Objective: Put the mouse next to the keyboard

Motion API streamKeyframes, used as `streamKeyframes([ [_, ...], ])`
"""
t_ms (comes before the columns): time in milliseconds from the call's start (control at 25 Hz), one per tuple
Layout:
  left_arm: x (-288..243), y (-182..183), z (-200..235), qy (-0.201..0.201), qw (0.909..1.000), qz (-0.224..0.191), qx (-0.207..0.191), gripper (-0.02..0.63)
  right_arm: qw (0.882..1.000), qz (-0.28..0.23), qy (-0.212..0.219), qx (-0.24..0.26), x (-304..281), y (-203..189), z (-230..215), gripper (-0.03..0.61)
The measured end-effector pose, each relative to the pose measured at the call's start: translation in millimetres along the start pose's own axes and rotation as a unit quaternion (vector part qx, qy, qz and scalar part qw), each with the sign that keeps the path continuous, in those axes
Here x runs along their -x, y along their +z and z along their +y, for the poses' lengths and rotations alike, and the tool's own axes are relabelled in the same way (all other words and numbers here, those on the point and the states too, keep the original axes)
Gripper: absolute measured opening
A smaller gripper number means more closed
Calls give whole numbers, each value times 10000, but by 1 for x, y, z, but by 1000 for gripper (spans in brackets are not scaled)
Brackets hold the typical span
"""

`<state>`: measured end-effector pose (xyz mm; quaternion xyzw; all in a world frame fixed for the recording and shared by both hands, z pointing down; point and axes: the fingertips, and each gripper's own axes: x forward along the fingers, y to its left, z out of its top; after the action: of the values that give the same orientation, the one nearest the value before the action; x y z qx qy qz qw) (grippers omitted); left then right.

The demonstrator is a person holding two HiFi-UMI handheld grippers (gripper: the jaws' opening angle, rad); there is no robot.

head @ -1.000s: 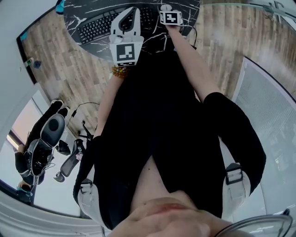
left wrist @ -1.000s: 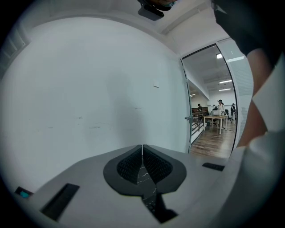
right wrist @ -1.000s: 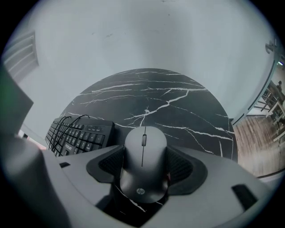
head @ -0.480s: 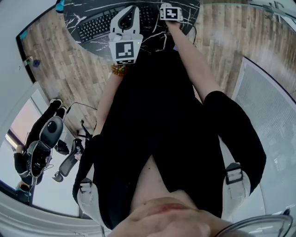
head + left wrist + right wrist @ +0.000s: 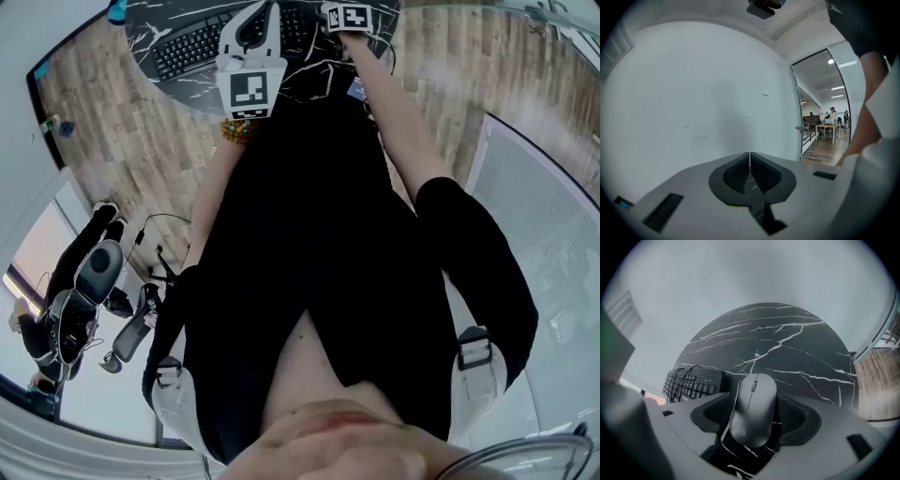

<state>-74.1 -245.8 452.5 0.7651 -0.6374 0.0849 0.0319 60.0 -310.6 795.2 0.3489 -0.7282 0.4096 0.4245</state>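
Two jaws of my right gripper (image 5: pixel 753 414) are clenching the mouse (image 5: pixel 753 401) over the marble bench (image 5: pixel 801 348), keyboard (image 5: pixel 693 383) at its nine o'clock, so I am judging this the carry, next needing a leftward set-down, while my left gripper (image 5: pixel 750 165) is idling, jaws pressed together empty.

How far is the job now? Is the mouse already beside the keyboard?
Done: the right gripper grips the mouse in its jaws, over the table. In hand: bringing it to the keyboard, which lies just left of it. Left: set it down there and open the jaws. The left gripper is shut, empty.
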Motion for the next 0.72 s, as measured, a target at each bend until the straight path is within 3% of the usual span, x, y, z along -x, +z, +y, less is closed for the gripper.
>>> streamKeyframes([
  [160, 3, 5, 0, -16, 10000, -96, 16, 18, 9989, 76, 455, 119, 6, -3, 5, 293],
  [720, 11, 22, -1, -169, 9991, -394, 62, 18, 9955, -348, 636, 615, 50, 9, 15, 293],
])
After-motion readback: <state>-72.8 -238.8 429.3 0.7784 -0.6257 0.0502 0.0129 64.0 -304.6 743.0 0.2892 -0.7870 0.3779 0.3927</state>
